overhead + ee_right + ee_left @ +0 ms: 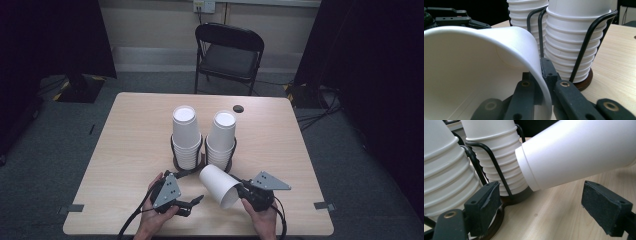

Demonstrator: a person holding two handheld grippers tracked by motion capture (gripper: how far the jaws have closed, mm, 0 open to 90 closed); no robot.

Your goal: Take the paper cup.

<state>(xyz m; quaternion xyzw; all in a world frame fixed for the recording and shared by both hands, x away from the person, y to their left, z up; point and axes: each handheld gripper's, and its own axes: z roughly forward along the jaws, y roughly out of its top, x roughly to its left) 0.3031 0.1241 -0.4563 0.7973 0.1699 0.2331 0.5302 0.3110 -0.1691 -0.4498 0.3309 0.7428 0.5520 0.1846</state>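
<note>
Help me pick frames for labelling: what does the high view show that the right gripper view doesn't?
The high view adds the folding chair, the whole table, both hands, and the left tongs standing open. The right gripper view adds the grip itself: the right tongs pinch the loose cup's wall at the rim, one jaw inside, one outside. Both show that cup and the two cup stacks in wire holders.

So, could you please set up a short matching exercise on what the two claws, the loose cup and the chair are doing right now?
Things:
1. left claw
2. right claw
3. loose cup
4. chair

States:
A. lying tilted, held by its rim
B. open, holding nothing
C. beyond the table's far edge
D. shut on a cup wall

Pairs: 1-B, 2-D, 3-A, 4-C
</note>
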